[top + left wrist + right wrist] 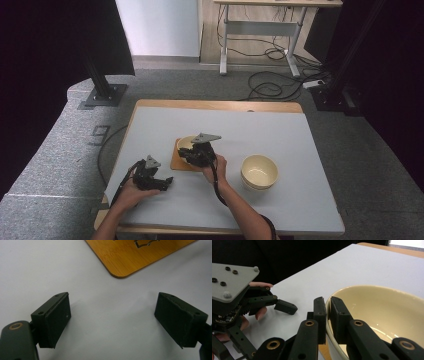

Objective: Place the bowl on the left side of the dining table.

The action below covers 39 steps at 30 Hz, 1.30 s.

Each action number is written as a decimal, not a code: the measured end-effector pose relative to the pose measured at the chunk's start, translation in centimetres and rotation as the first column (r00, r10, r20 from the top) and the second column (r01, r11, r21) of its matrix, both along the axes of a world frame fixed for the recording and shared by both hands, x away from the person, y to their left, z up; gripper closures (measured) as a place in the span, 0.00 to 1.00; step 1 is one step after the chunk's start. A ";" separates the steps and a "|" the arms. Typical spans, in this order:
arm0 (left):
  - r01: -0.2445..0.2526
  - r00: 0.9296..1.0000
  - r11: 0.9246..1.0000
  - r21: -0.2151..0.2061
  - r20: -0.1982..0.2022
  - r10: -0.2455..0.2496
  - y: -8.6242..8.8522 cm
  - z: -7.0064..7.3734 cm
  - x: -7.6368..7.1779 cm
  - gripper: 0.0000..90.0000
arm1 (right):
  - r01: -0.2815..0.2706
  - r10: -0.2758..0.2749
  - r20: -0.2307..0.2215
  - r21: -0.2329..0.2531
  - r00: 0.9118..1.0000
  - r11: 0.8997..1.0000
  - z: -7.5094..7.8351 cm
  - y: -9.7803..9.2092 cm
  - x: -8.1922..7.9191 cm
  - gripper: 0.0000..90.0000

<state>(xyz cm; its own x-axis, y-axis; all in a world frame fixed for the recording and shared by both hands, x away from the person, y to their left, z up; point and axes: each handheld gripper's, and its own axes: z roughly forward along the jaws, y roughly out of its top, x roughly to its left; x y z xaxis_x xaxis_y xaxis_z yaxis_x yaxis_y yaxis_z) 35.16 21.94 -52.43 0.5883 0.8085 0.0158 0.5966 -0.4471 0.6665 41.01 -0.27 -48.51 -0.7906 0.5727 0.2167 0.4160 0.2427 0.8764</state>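
Black jaws on my left gripper [112,322] stand wide apart with nothing between them, low over the grey table [280,135], my hand resting near the front edge. Just ahead of them I see the rounded corner of the wooden board [132,257], close but not touching.

My right gripper [328,315] is clamped on the rim of the cream bowl [382,312], one jaw outside the wall and one inside, pinching the near edge. From the high view that bowl [184,143] sits on the board [176,161], near the middle of the table; whether it rests flat or is a hair lifted I cannot tell.

I judge the bowl to be stiff, glazed and slick, probably ceramic or hard plastic, so it will not give under the jaws but could pivot or slip if I tilt it. A rim grip like this one is the sensible hold, since the body is too wide for the jaws. I would keep it level and move gently, as a knock against the board could chip it.

Farther right, well apart, a stack of similar cream bowls [259,172] stands on the table. Beyond the table lie grey carpet and loose cables [272,87].
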 end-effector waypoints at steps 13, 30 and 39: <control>-0.002 1.000 1.000 -0.003 0.000 0.002 0.0 0.0 0.0 0.15 | -0.009 0.009 -0.029 0.001 1.000 1.000 -0.8 0.0 -0.1 0.90; -0.002 1.000 1.000 -0.002 0.000 0.002 0.0 0.0 0.0 0.15 | -0.018 0.018 -0.069 -0.007 0.997 1.000 -1.9 0.3 -0.7 0.85; -0.002 1.000 1.000 -0.003 0.000 0.002 0.0 0.0 0.0 0.15 | -0.015 0.015 -0.072 -0.008 0.997 1.000 -1.9 0.3 -0.7 0.85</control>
<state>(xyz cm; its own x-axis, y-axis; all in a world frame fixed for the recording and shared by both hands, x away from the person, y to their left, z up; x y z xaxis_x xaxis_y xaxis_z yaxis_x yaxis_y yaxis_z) 35.18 21.92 -52.45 0.5868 0.8096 0.0135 0.5976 -0.4443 0.6674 40.33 0.02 -50.43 -0.7815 0.5630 0.2688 0.4745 0.2566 0.8420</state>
